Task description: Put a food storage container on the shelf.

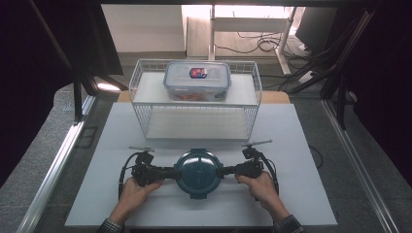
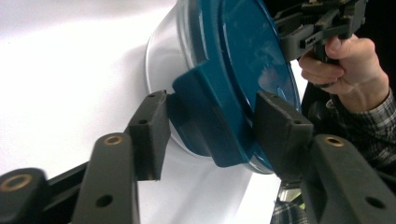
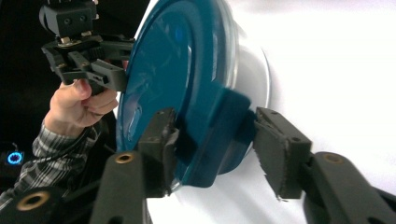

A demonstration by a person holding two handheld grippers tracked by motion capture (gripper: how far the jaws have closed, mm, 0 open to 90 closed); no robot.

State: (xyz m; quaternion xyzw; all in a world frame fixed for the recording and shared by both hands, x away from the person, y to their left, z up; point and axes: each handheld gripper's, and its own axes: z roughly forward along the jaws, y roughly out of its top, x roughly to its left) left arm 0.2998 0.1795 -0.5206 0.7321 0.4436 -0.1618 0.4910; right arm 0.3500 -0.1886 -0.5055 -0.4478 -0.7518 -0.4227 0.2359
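Round glass container with teal snap-lock lid (image 1: 198, 172): stands on the white table board (image 1: 291, 204), near its front edge, between the person's two hands and well in front of the white wire shelf rack (image 1: 197, 99), on whose top tier sits a rectangular clear plastic food box (image 1: 197, 80). Body is clear glass, so judged fairly heavy, rigid, smooth-walled and breakable if dropped or knocked; the lid is stiff plastic with hinged side flaps. Best purchase is judged to be those opposite flaps, which give flat faces; the curved glass would likely slip. Left gripper (image 2: 210, 123): held low and roughly level, pointing inward at the container's left side, its jaws partway drawn in around the left lid flap (image 2: 205, 116), pads at or against its faces. Right gripper (image 3: 212, 135): mirrors it from the right, jaws likewise bracketing the right lid flap (image 3: 219, 135), one pad touching, the other just beside it. Both hands (image 1: 133, 189) rest low by the board, forearms entering from the front edge.
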